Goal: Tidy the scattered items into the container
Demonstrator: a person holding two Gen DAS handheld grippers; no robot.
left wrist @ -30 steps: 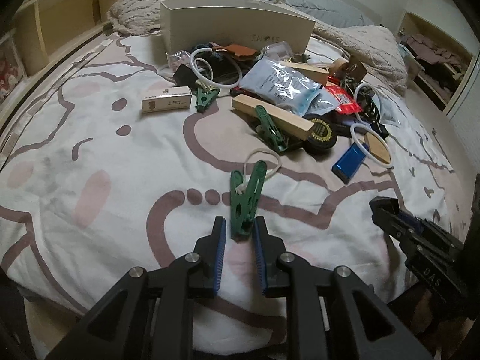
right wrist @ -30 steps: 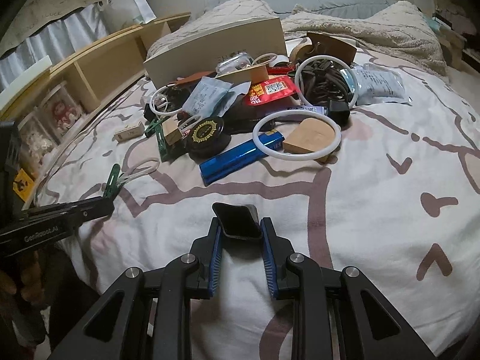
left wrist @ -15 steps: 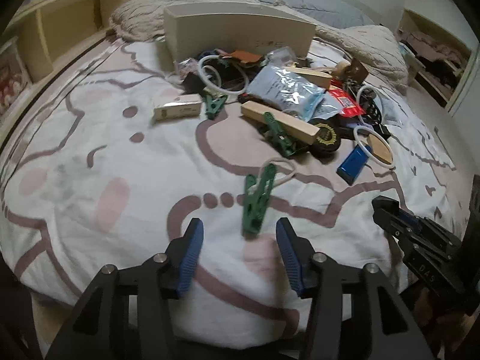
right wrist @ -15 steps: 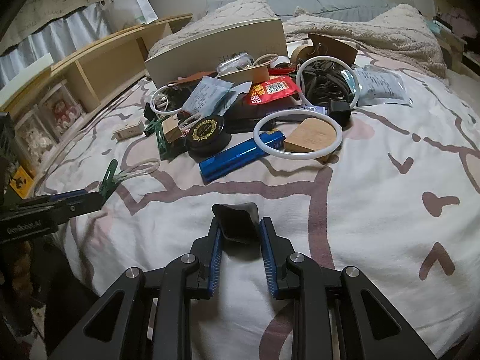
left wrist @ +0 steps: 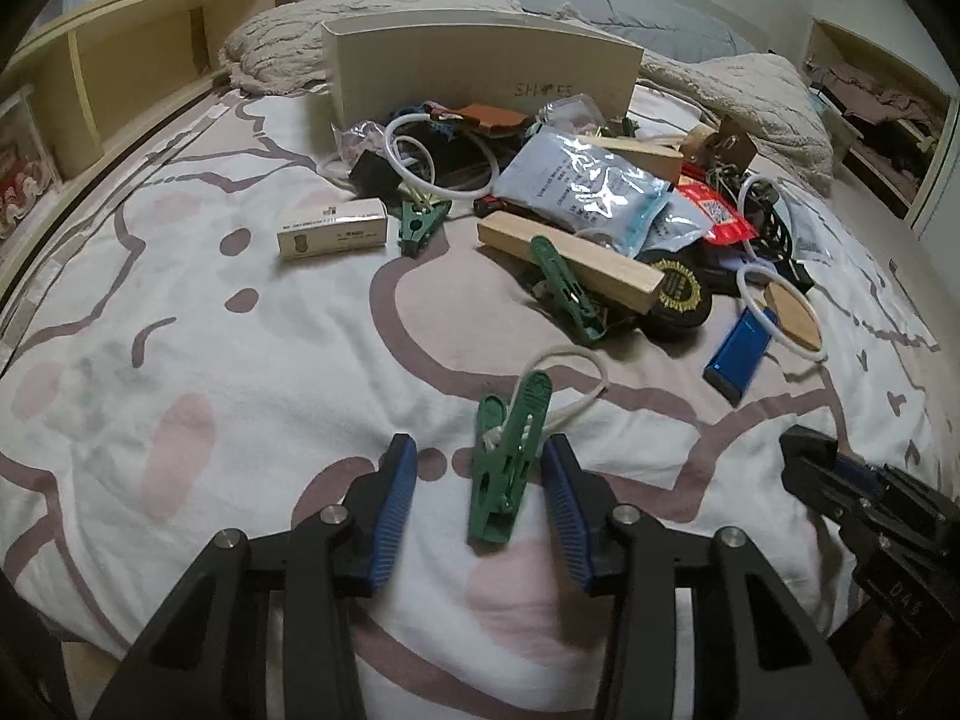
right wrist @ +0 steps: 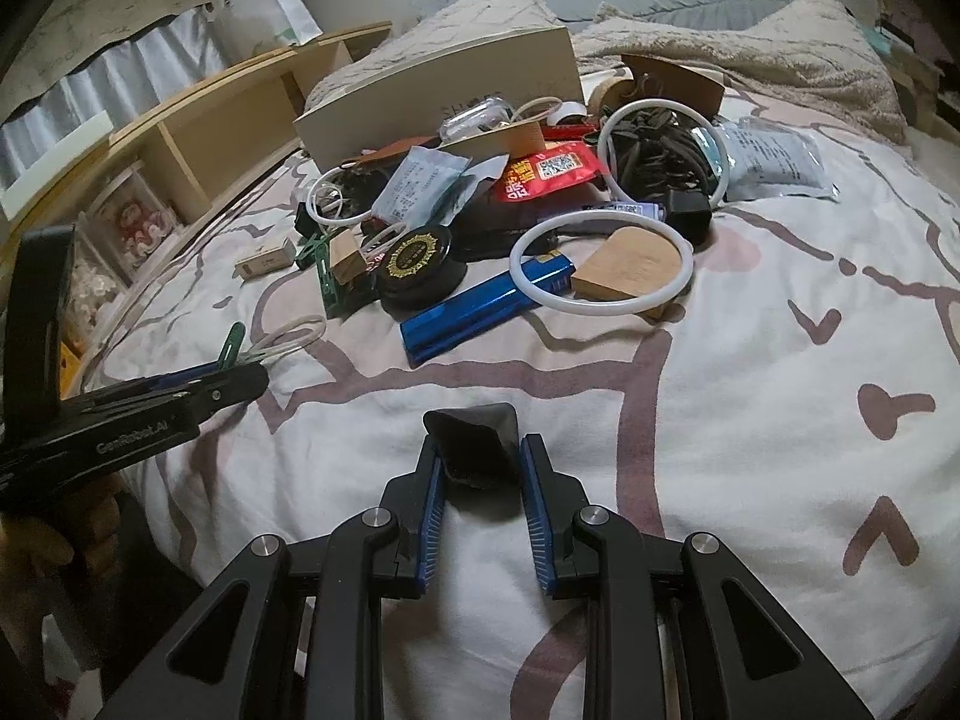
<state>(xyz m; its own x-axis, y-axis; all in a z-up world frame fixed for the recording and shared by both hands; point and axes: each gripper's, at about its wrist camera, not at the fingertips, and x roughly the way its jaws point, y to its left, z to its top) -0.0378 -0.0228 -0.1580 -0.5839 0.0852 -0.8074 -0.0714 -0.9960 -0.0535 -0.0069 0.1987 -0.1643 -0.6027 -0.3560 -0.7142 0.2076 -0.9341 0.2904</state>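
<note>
On the bed, the left gripper stands over a green clip with a white cord loop; its jaws are closing around the clip, the blue pads just beside it on either side and not yet pressing. Left to right in the left wrist view lie one small white box, a second green clip, a white ring, one silver pouch, one wooden block with a third green clip leaning on it, one black round tin, one blue bar and a second white ring around a wooden piece. That makes three green clips in view; the right wrist view shows three white rings. The container, a beige box, stands behind the heap, touching its far edge. At the right, the right gripper holds its jaws narrow, clamped on one small dark object above the bedspread.
</note>
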